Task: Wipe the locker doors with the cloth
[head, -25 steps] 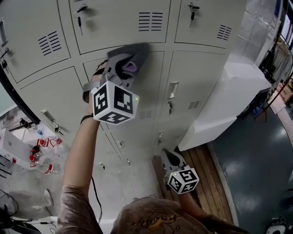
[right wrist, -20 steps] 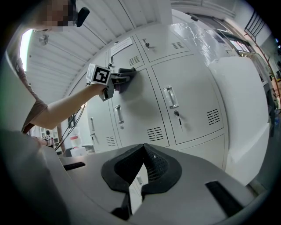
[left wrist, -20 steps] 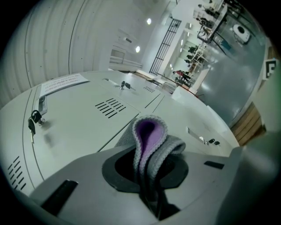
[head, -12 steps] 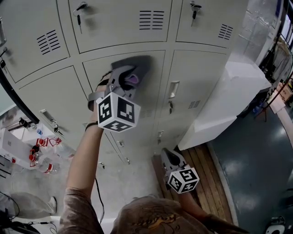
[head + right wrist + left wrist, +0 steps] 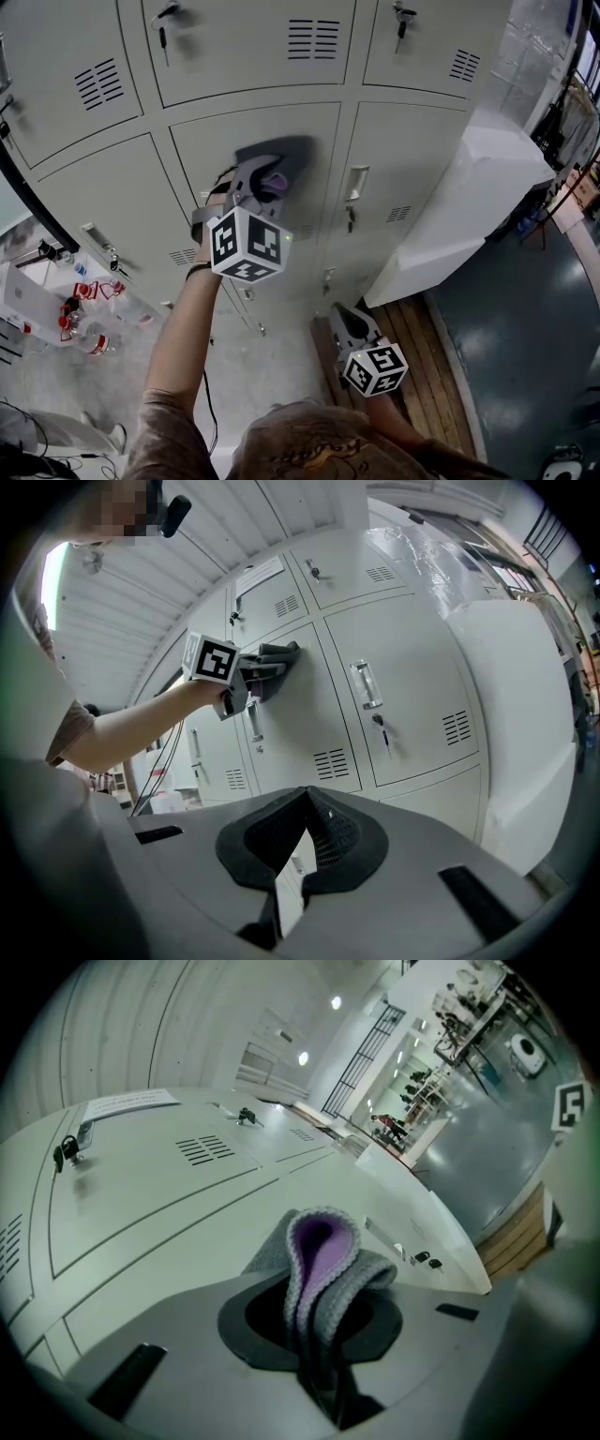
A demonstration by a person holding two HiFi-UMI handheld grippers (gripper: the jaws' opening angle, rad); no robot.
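Note:
Grey cloth (image 5: 286,153) with a purple inner side lies pressed flat on the middle locker door (image 5: 211,136). My left gripper (image 5: 266,176) is shut on the cloth, held up by a bare arm. In the left gripper view a fold of the cloth (image 5: 323,1255) sticks out between the jaws against the door (image 5: 159,1213). My right gripper (image 5: 343,324) hangs low near the bottom lockers, shut with nothing in it. The right gripper view looks past its jaws (image 5: 305,803) at the left gripper (image 5: 270,660) and the cloth (image 5: 286,652) on the door.
The neighbouring door has a handle (image 5: 354,183) and a key in its lock (image 5: 349,221). A white cabinet (image 5: 487,178) stands at the right. Wooden boards (image 5: 427,352) lie at the lockers' foot. Bottles and red-capped items (image 5: 89,300) sit at the left.
The left gripper has slid the cloth down the middle door and a little to the right. The right gripper has stayed where it was.

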